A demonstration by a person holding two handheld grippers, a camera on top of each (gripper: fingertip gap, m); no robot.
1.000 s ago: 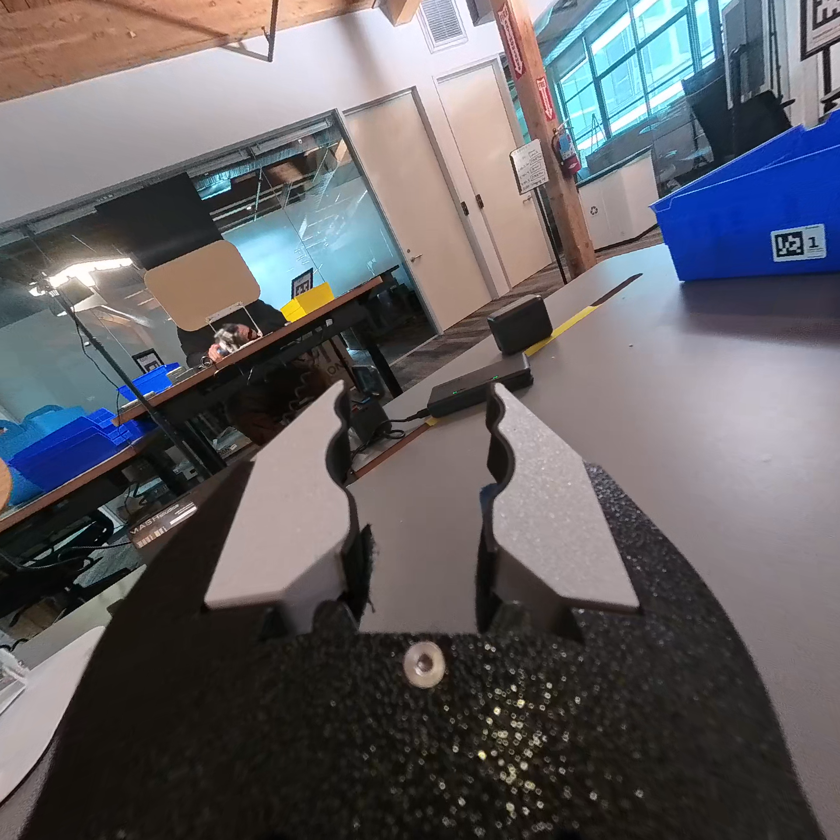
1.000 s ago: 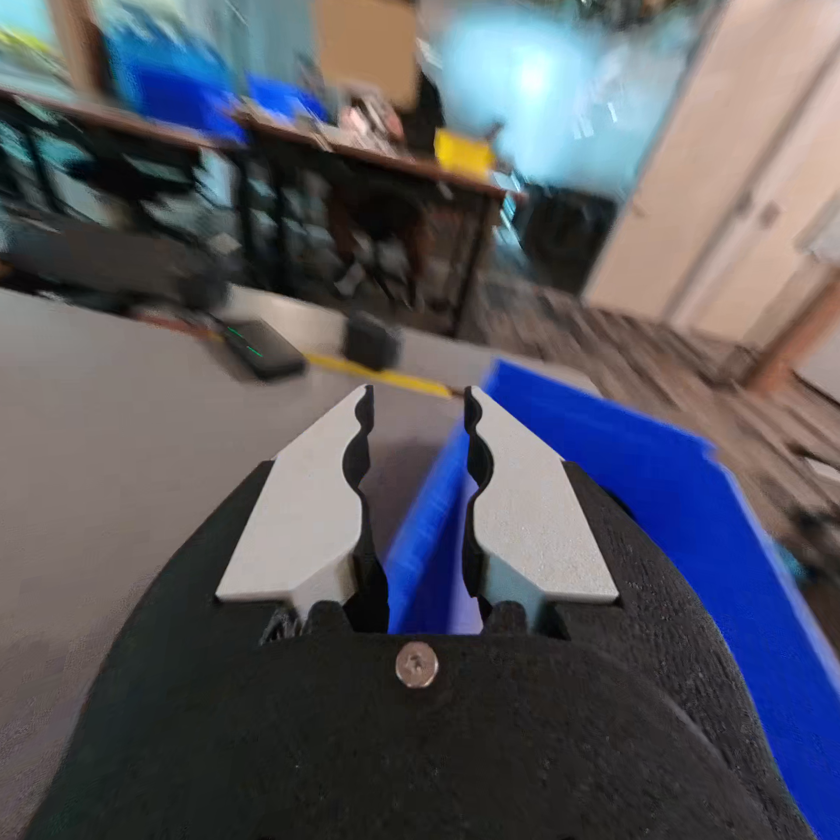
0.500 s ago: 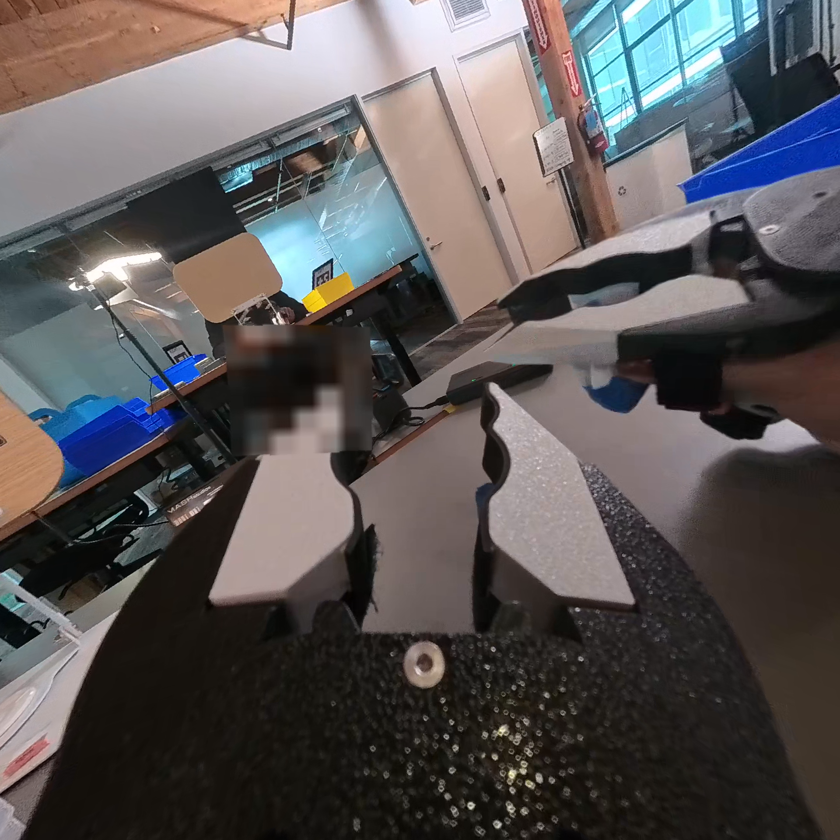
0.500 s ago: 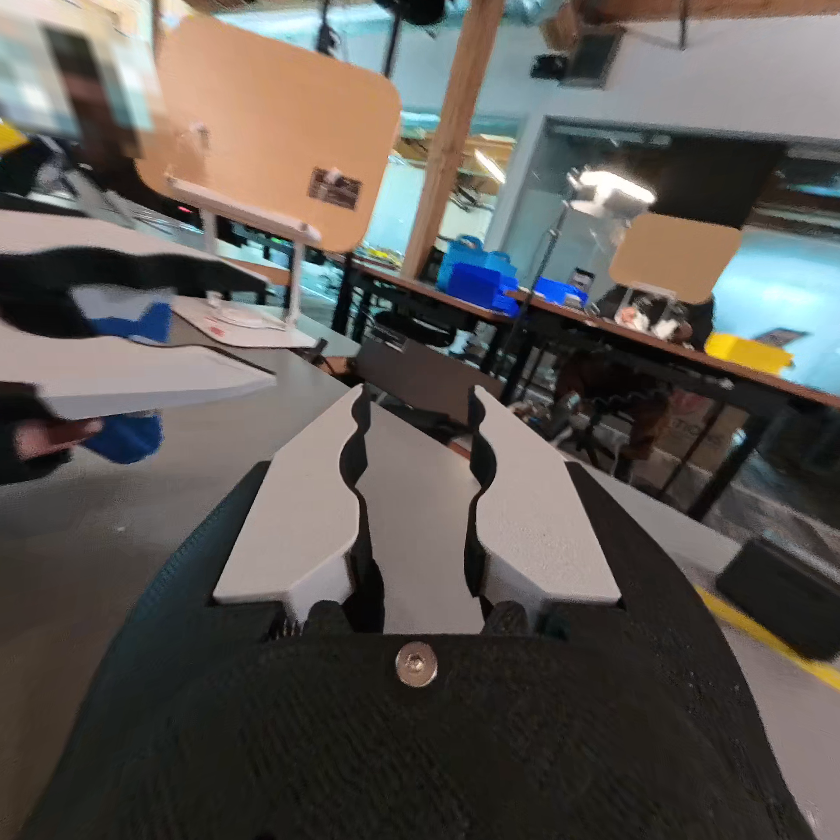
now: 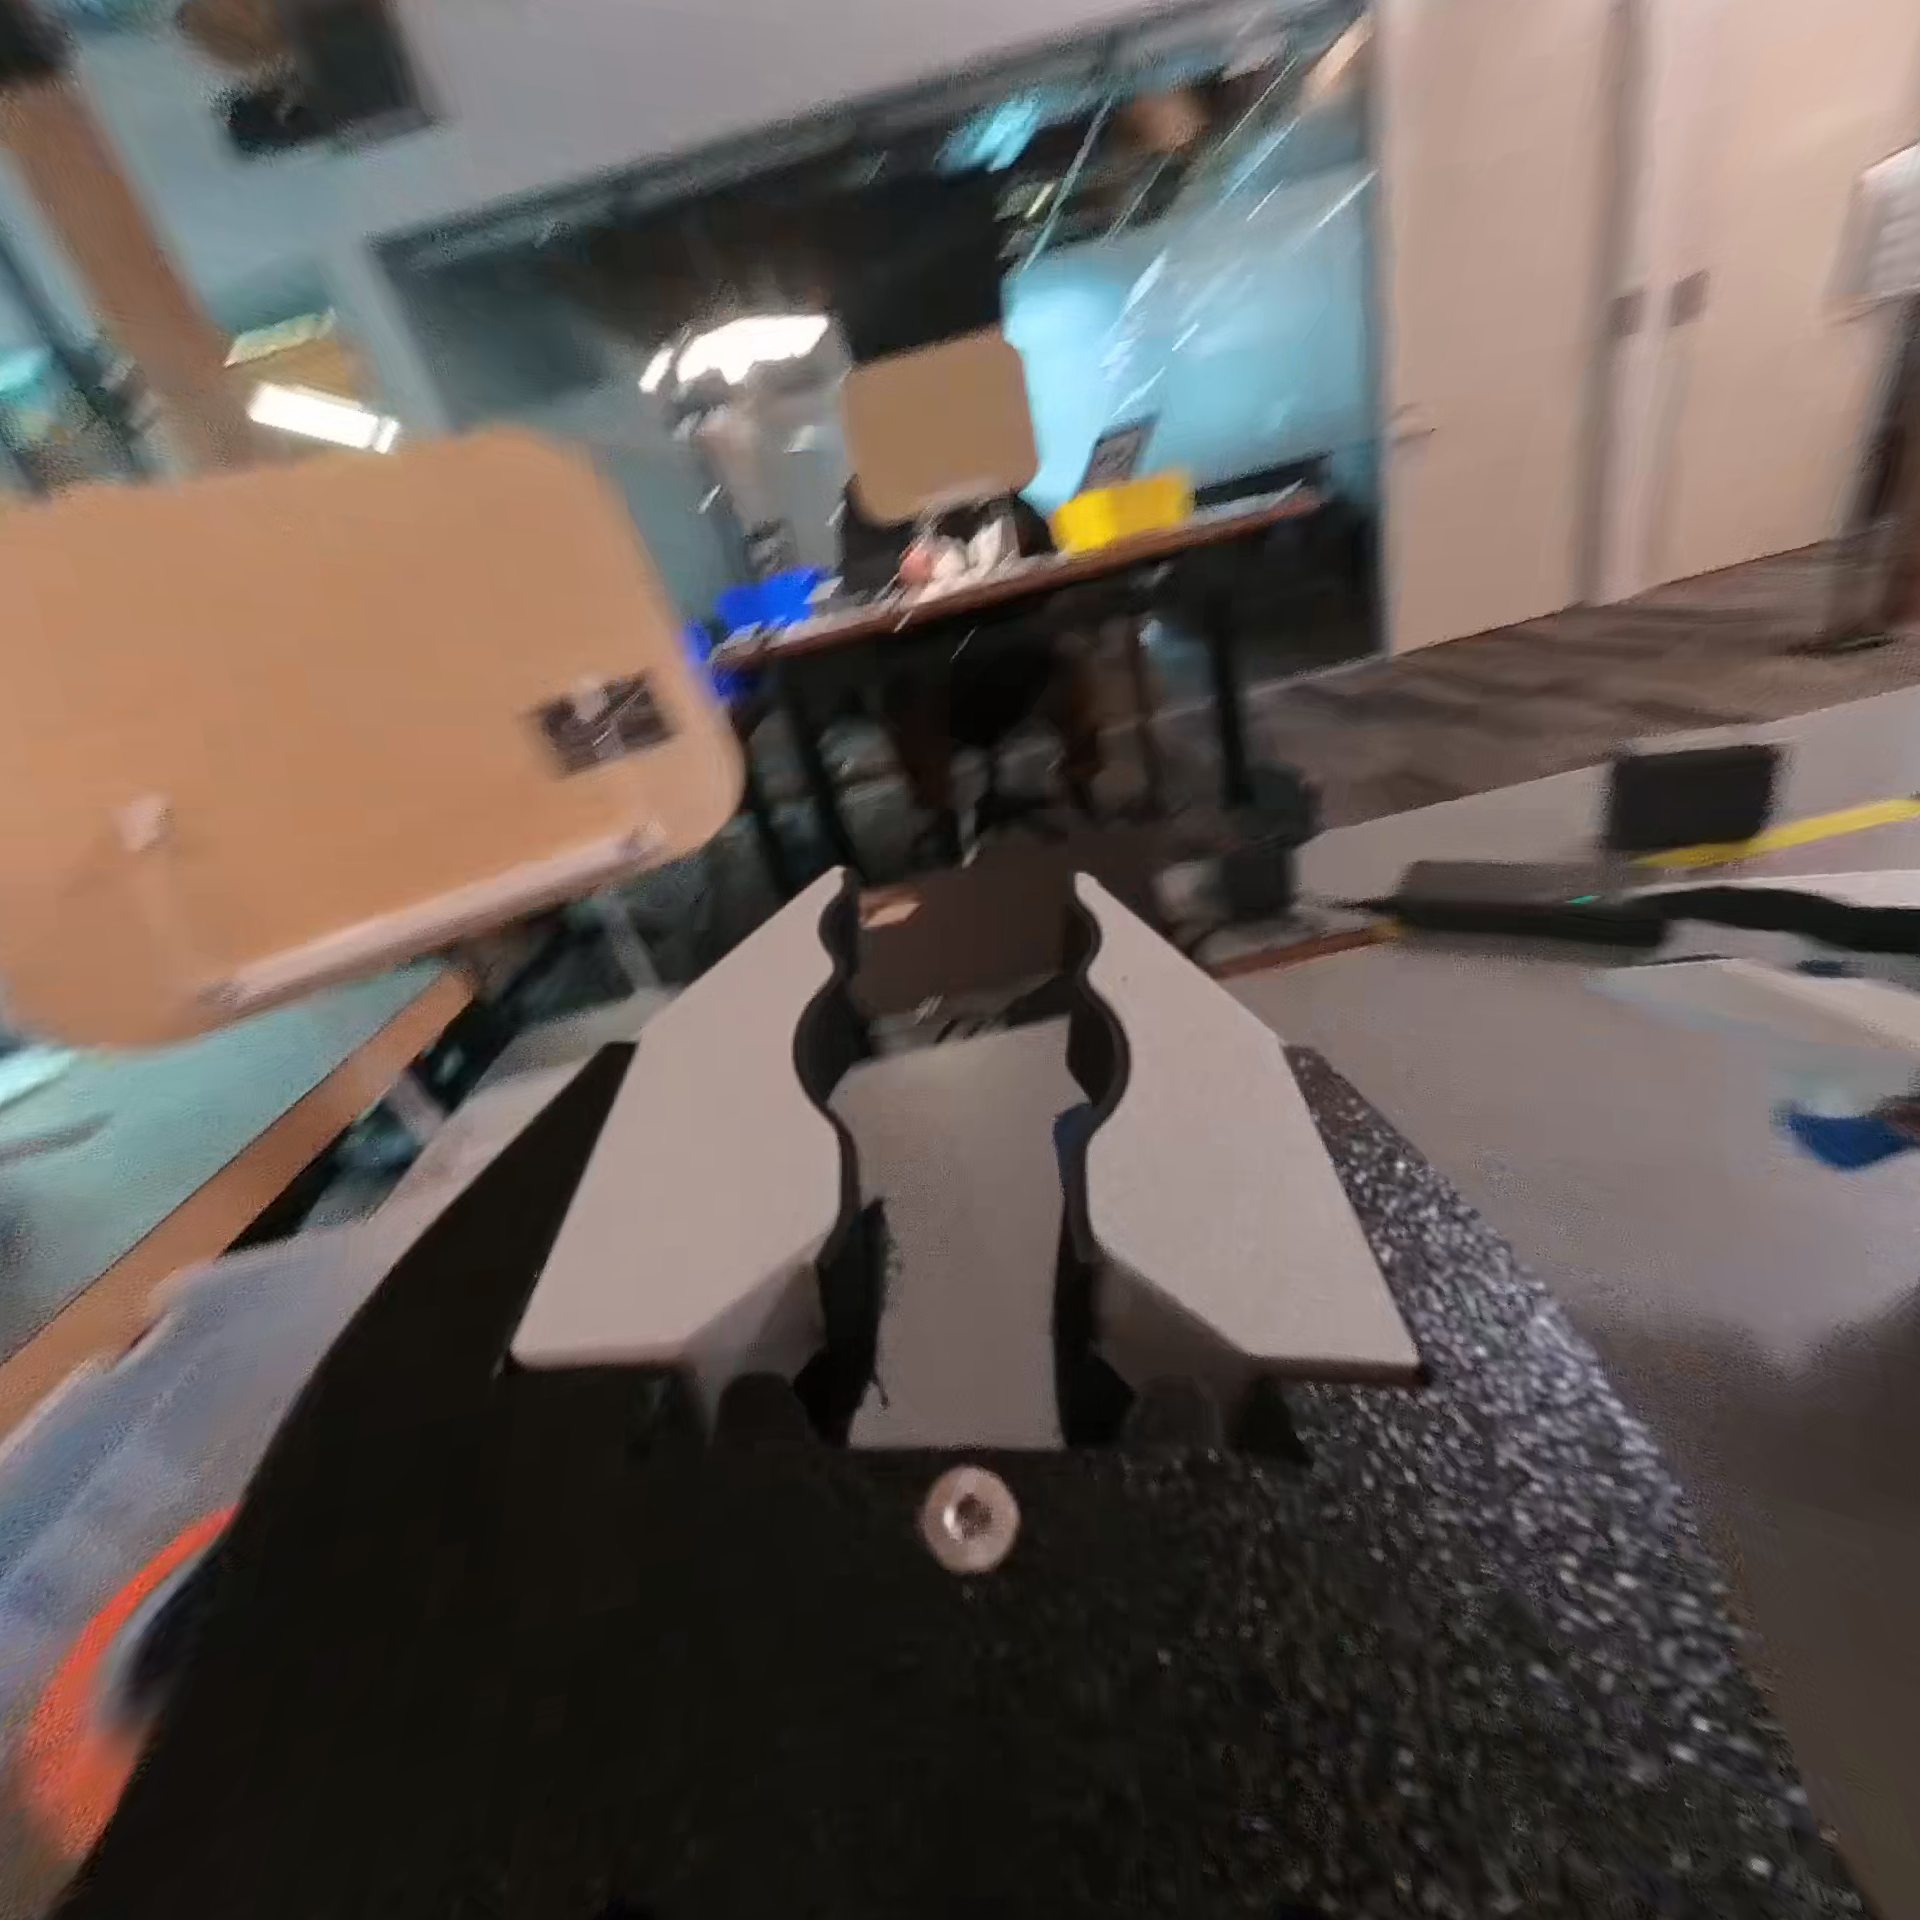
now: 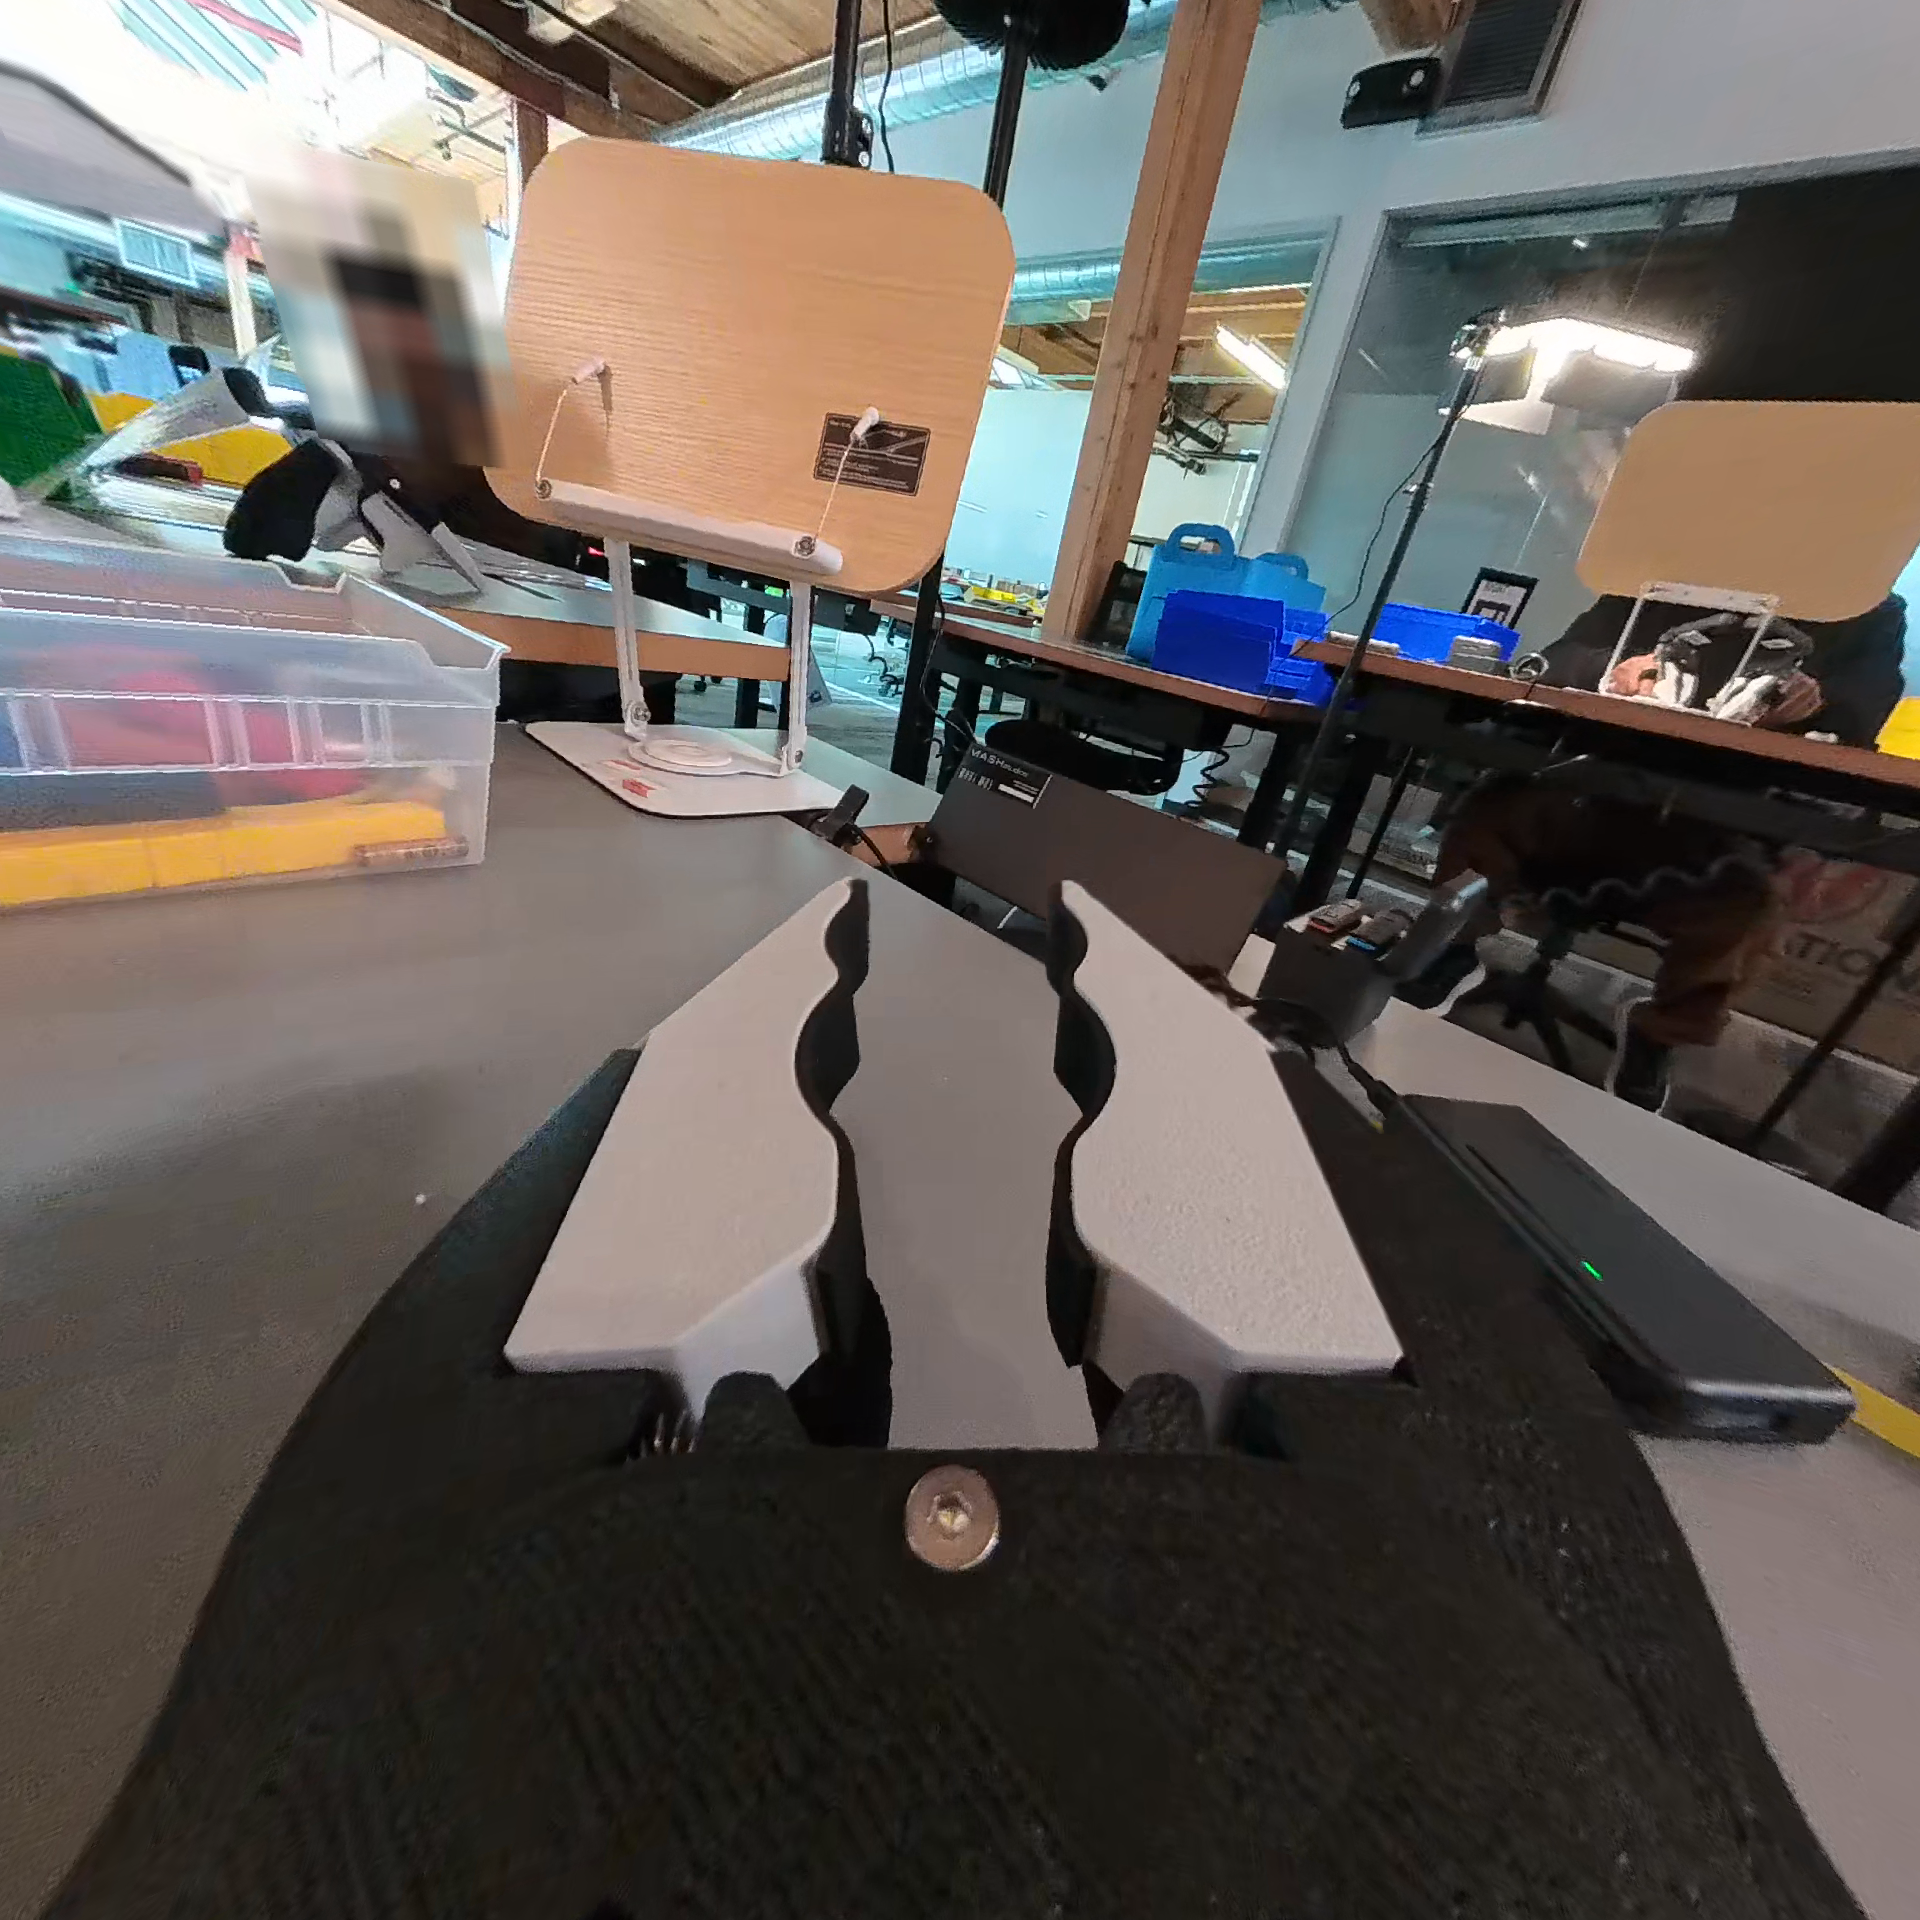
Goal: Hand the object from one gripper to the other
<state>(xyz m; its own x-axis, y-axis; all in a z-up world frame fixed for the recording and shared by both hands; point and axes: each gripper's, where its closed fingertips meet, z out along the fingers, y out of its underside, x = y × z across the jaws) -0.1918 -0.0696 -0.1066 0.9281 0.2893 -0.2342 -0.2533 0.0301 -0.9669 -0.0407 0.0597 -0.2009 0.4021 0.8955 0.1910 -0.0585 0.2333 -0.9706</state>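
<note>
Left wrist view: heavy blur. Our left gripper [image 5: 961, 925] was spread w/ nothing between the fingers, only grey table [image 5: 1558, 1143] showing through the gap. At the far right edge the other tool's fingers [image 5: 1787, 940] showed as a smeared streak, too blurred to read. A tan board on a stand [image 5: 312, 727] stood to the left.

Right wrist view: sharp. Our right gripper [image 6: 956, 914] was also spread and empty, low over the table [image 6: 260, 1091]. A clear bin [image 6: 239, 717] w/ red and yellow contents sat at left, a black flat device [image 6: 1621, 1278] just beside the gripper at right.

The object to hand over: we couldn't pick it out in either view; possibly in the bin. We judged the task at its start, pre-pickup. Next move called for locating the object, closing one tool on it, then bringing both grippers tip to tip.
</note>
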